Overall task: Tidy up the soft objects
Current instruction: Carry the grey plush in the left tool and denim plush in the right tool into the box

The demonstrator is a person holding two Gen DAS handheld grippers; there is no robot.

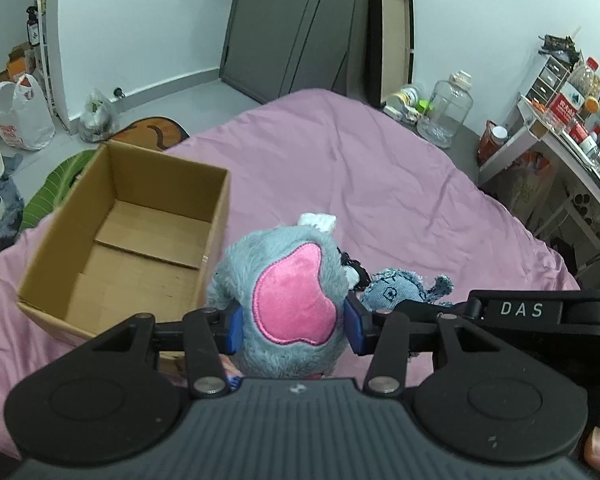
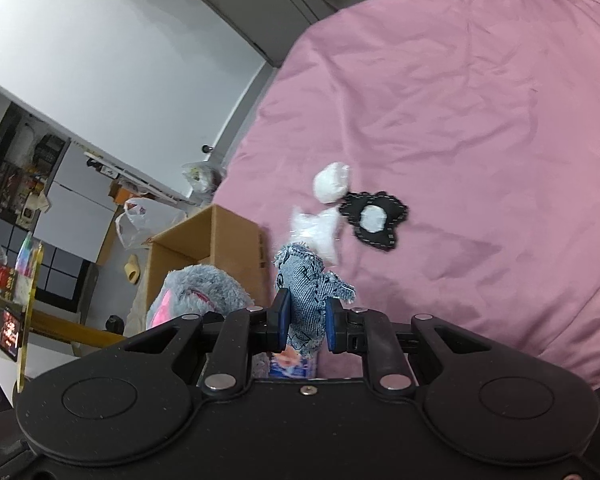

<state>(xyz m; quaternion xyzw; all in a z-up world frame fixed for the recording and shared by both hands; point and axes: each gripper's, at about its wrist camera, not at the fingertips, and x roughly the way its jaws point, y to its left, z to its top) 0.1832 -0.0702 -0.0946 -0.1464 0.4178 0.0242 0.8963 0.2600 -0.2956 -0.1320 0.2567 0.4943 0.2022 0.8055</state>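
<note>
In the left wrist view, the left gripper [image 1: 294, 322] sits at lower centre with its blue fingers [image 1: 236, 330] pressed into the sides of a grey plush toy [image 1: 288, 280], which is held clear above the pink bed [image 1: 380, 184]; the toy's pink patch faces the camera and its long axis runs up the frame, away from the fingers, ending in a white tuft. The empty cardboard box [image 1: 132, 232] stands open just left of the toy, probably the place the toy is meant for, so the grip looks like a carry toward it. In the right wrist view, the right gripper [image 2: 306, 326] at lower centre is clamped tight on a small denim toy [image 2: 306, 292], whose long axis stands upright in the frame, head end up, a frayed limb sticking right. White stuffing pieces [image 2: 332, 182] and a black patch [image 2: 374, 218] lie on the bed at mid-frame, apart from both grippers.
</note>
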